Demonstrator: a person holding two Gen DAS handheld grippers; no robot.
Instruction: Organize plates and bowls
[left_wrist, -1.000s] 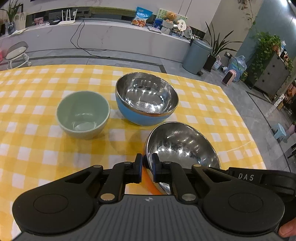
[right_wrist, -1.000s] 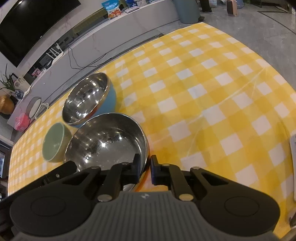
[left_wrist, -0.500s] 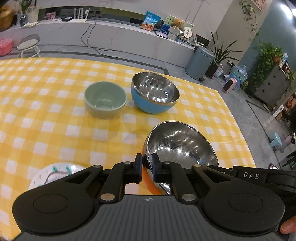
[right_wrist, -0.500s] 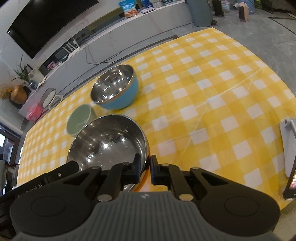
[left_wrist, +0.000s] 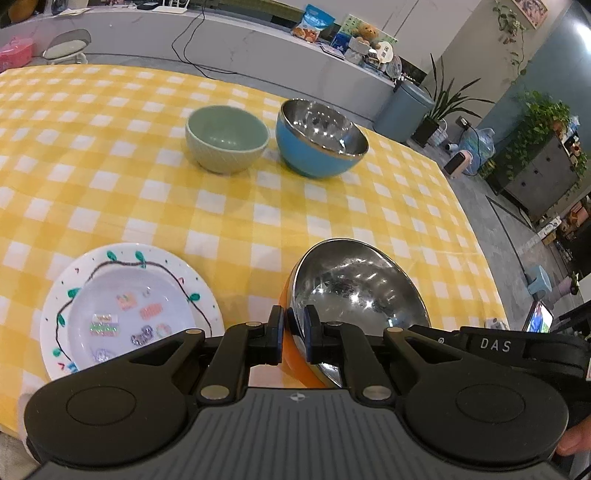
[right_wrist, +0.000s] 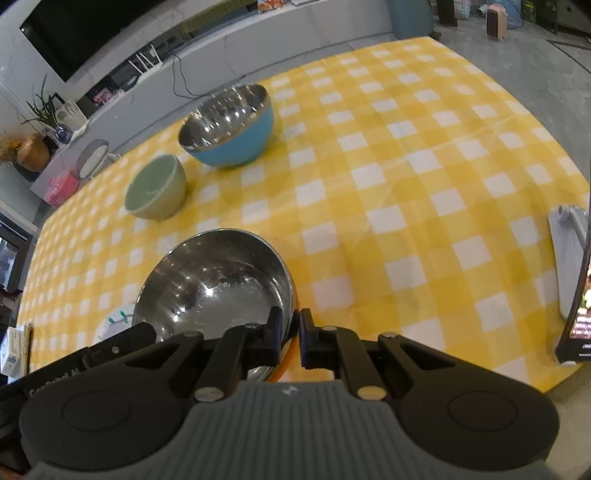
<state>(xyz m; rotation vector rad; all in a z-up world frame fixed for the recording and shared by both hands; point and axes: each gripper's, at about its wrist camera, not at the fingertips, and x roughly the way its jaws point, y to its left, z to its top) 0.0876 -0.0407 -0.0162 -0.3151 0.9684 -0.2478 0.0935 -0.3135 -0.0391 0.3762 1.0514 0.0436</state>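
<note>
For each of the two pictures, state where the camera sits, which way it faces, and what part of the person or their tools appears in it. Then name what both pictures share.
Left wrist view: sits on the left hand-held gripper, facing across the checked table; its fingers clamp the orange steel bowl's rim, a fingertip shows lower right, painted plate left.
Right wrist view: sits on the right hand-held gripper, clamping the same bowl's opposite rim.
Shared: orange steel bowl, green bowl, blue bowl.

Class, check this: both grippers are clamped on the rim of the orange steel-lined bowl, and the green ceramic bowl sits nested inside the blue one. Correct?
Not quite. Both the left gripper and right gripper do clamp the orange bowl, but the green bowl stands beside the blue bowl, apart from it, as the left wrist view shows.
</note>
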